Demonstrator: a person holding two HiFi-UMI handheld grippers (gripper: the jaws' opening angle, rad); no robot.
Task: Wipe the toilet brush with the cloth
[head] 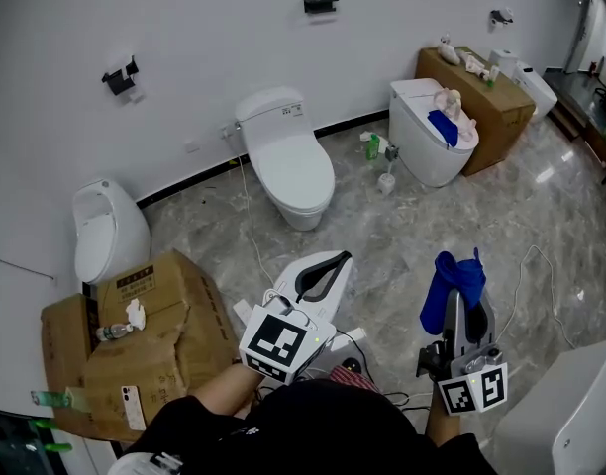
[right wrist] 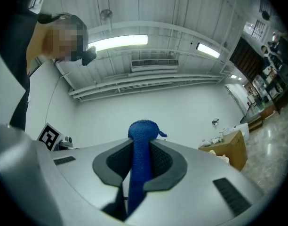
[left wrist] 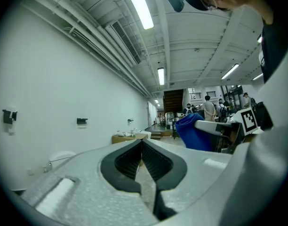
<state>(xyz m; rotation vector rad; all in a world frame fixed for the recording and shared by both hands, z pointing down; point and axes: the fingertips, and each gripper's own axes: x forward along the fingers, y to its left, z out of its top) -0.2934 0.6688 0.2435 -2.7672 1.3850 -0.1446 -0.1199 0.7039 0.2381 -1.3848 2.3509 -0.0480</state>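
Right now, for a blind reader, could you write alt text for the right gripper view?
The right tool is shut on a blue cloth that sticks up past its tips. Behind are a white wall, ceiling lights and a cardboard box at right.

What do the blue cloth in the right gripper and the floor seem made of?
Blue cloth: likely soft knit or woven fabric, matte; fine looped texture shows. Floor: probably polished stone or stone-look tile, glossy; grey veining and reflections.
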